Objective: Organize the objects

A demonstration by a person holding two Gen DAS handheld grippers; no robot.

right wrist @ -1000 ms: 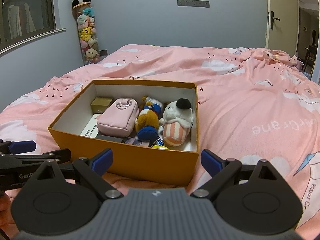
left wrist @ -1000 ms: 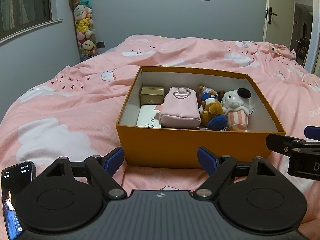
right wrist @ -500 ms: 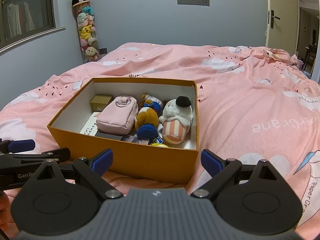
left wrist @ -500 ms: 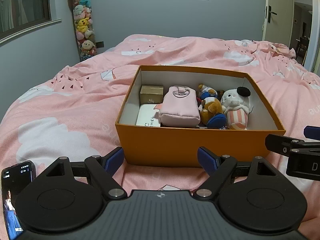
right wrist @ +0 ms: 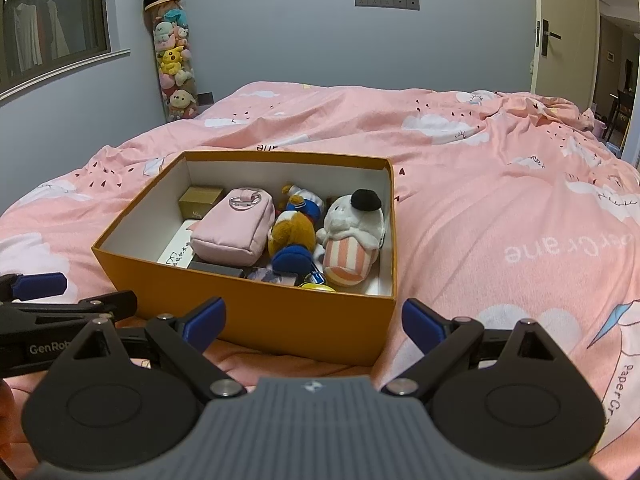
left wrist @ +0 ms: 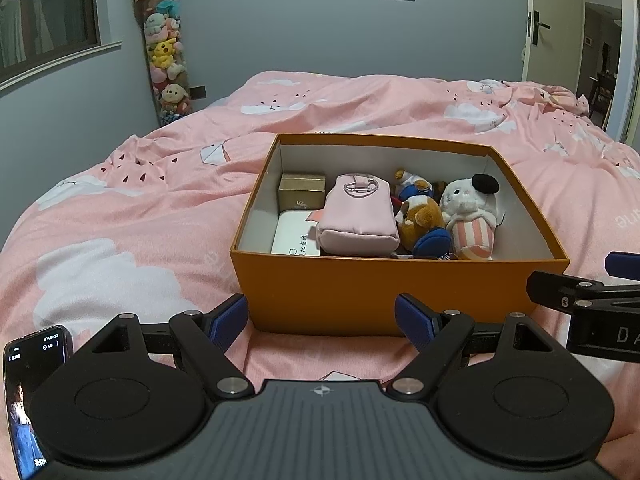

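While both hand-held grippers hover low over the pink cloud-print bedcover (left wrist: 132,216), an open orange cardboard box (left wrist: 384,296) sits on it just ahead of them.

Left gripper (left wrist: 322,318): blue-padded fingers spread wide, nothing between them, close before the box's near wall.

Box contents, left to right: small gold rectangular box (left wrist: 301,194) at the back; flat white card with handwriting (left wrist: 294,234) in front of it; soft pink zip pouch with a metal ring (left wrist: 358,216); brown plush toy with blue feet (left wrist: 422,224); white plush toy in a pink-striped cup with a black cap (left wrist: 472,216), leaning against the brown one.

Right gripper (right wrist: 314,322): fingers likewise spread, holding nothing, at the box's near right corner.
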